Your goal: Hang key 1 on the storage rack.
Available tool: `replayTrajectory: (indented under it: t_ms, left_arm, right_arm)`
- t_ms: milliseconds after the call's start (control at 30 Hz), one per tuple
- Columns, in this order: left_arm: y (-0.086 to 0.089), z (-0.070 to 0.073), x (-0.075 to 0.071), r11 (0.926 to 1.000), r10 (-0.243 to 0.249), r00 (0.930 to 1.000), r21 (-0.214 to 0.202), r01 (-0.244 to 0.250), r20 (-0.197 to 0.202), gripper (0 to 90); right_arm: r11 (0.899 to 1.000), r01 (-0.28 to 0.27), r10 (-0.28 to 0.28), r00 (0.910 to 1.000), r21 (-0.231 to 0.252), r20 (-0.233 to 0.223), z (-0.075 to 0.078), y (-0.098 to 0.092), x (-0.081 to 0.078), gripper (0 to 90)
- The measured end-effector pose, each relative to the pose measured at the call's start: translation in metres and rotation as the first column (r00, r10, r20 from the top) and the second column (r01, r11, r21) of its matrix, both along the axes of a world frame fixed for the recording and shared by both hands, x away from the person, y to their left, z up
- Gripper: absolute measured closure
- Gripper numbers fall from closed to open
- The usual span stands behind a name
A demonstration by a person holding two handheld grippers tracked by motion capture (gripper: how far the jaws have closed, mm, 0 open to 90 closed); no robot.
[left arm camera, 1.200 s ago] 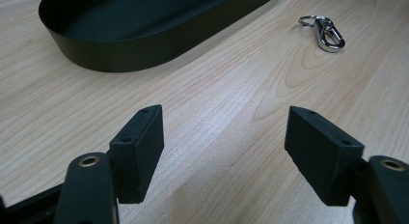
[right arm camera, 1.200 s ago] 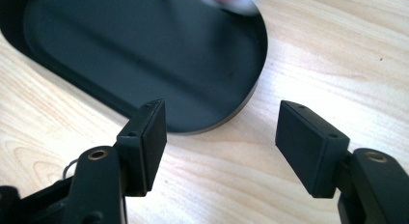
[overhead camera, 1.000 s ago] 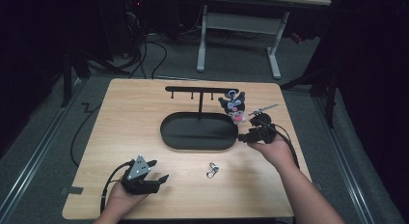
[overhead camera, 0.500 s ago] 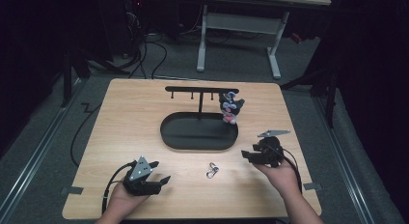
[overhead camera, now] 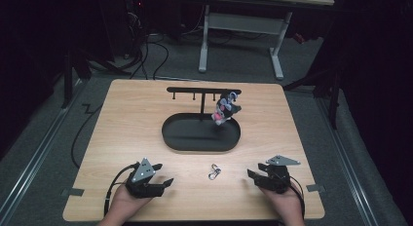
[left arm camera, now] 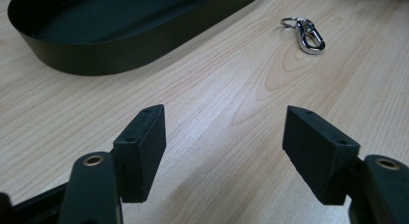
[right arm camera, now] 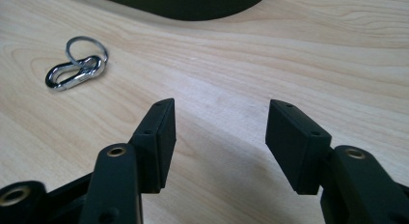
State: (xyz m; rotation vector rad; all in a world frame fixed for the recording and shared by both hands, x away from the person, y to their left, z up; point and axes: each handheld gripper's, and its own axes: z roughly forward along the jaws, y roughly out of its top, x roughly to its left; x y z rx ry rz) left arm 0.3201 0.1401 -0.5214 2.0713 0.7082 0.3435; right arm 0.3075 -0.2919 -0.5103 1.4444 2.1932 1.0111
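Counter (overhead camera: pixel 126 123): light wood top, seen from above with the person's hands entering at the near edge.
Left gripper (overhead camera: pixel 163 183): held low at the near left of the counter; its jaws are spread wide with nothing between them, bare wood showing in the gap in the left gripper view (left arm camera: pixel 224 151).
Black tray (overhead camera: pixel 200 144): shallow oval tray at the middle of the counter, nothing loose seen lying in it.
Rack (overhead camera: pixel 195 90): a black T-shaped bar with small pegs, rising from the tray's far side.
Keychain bundle (overhead camera: pixel 224 108): a colourful cluster hanging from the right end of the rack, over the tray.
Metal clip (overhead camera: pixel 214 172): a silver snap hook with a ring, flat on the wood just in front of the tray, between the two grippers and touching neither.
Right gripper (overhead camera: pixel 254 176): at the near right of the counter; jaws released and empty, the clip lying ahead and to their left in the right gripper view (right arm camera: pixel 219 147).
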Motion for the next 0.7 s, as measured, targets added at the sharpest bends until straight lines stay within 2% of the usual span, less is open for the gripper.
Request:
replayTrajectory:
  t_ms: [100,200,267,333,500,667,700]
  left_arm:
    - [-0.001,-0.001,-0.001,1.0000,0.002,1.0000,0.003,-0.002,0.000,33.1]
    - [0.002,-0.002,-0.004,0.9999,0.009,1.0000,0.013,-0.009,-0.004,33.1]
    - [0.005,-0.002,-0.007,0.9998,0.019,0.9998,0.011,-0.019,-0.002,33.1]
    - [0.010,-0.002,-0.011,0.9993,0.034,0.9994,0.012,-0.034,0.002,33.2]
    - [0.027,0.000,-0.021,0.9965,0.083,0.9966,0.008,-0.083,0.004,33.5]
    - [0.040,0.000,-0.029,0.9924,0.123,0.9924,0.004,-0.123,0.005,33.7]
    - [0.042,0.000,-0.031,0.9919,0.127,0.9919,0.003,-0.127,0.005,33.7]
  right_arm:
    - [0.999,-0.029,0.030,0.9995,0.038,-0.012,-0.002,0.006,-0.001,47.4]
    - [0.995,-0.101,0.101,0.9948,0.016,-0.007,-0.002,0.025,0.000,56.7]
    - [0.990,-0.144,0.144,0.9896,0.007,0.002,-0.002,0.038,0.001,71.7]
    - [0.980,-0.198,0.198,0.9802,0.010,0.011,0.000,0.053,0.002,89.2]
    - [0.957,-0.290,0.290,0.9568,0.010,0.027,0.001,0.083,0.008,90.0]
    - [0.941,-0.337,0.337,0.9413,-0.003,0.019,-0.003,0.106,0.018,90.0]
    - [0.936,-0.352,0.352,0.9359,-0.009,0.018,-0.005,0.111,0.020,90.0]
